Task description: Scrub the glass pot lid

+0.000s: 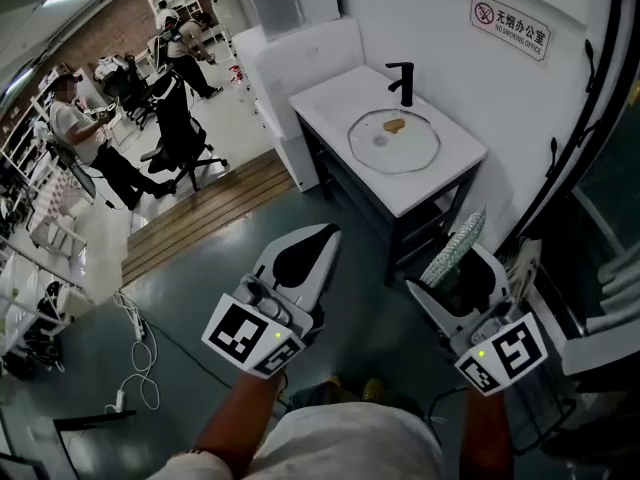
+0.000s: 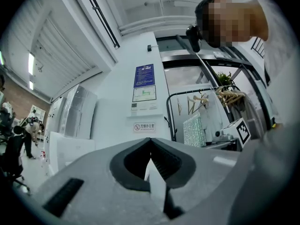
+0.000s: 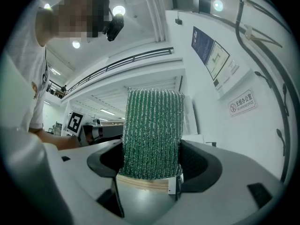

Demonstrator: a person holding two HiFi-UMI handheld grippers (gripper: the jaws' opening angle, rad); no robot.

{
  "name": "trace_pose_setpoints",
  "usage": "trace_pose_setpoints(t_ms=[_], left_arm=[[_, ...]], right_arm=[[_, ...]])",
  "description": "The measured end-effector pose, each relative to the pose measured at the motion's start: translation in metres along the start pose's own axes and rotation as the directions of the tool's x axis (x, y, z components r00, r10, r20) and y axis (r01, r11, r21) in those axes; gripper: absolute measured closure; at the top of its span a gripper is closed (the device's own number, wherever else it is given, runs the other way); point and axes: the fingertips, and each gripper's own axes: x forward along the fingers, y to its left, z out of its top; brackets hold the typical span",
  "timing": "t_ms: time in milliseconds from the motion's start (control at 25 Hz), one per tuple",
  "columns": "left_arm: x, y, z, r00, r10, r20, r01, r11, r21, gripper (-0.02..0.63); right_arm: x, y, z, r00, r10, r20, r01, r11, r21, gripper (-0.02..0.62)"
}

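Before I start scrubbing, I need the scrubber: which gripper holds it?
The right gripper: its jaws clamp the green scouring pad, which sticks up between them. The left gripper has its jaws shut with nothing between them.

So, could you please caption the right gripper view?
Right gripper shut on a green scrub sponge, pointing toward the ceiling.

Glass pot lid lies on the counter, tap just behind it; sponge sits in the right gripper, well in front.
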Motion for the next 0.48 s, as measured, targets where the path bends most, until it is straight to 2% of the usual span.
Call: trace_pose_setpoints(t_ms=[280, 480], left_arm=[[0.012, 0.010, -0.001, 0.999, 0.039, -0.002, -0.039, 0.999, 0.011, 0.591], [0.023, 0.022, -0.001, 0.999, 0.040, 0.003, -0.040, 0.999, 0.025, 0.591]], right_arm=[[0.001, -0.021, -0.005, 1.000, 0.011, -0.009, -0.010, 1.000, 0.015, 0.247], [0.013, -0.034, -0.007, 1.000, 0.013, -0.010, -0.012, 1.000, 0.010, 0.247]])
